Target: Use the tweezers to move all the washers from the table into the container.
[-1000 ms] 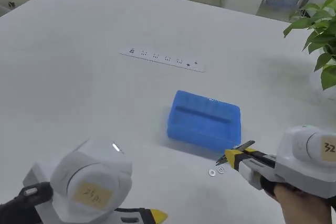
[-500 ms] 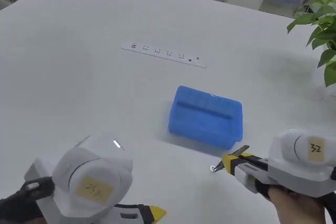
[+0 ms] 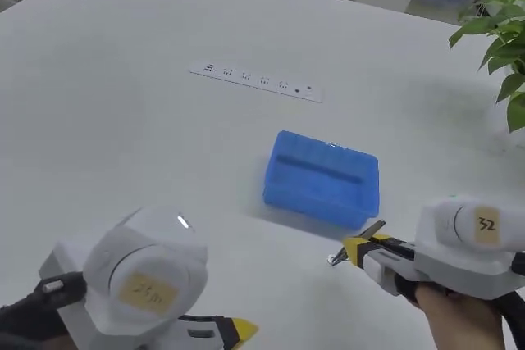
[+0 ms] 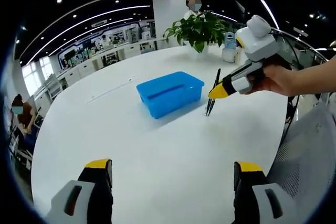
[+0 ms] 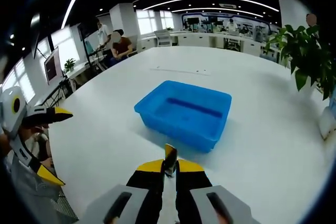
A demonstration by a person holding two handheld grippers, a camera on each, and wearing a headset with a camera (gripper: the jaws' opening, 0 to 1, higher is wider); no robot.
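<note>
Beside the blue container (image 3: 321, 179), the right gripper (image 3: 361, 247) gripped tweezers (image 3: 372, 231) tightly, their tips down at a washer (image 3: 332, 261) on the table (image 3: 148, 137). The left gripper's (image 4: 168, 169) jaws gaped wide, holding nothing.

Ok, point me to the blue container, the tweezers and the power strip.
blue container (image 3: 318, 199), head view, on its near outer wall.
tweezers (image 4: 209, 106), left gripper view, on the lower shaft near the tip.
power strip (image 3: 258, 82), head view, on its middle.
</note>
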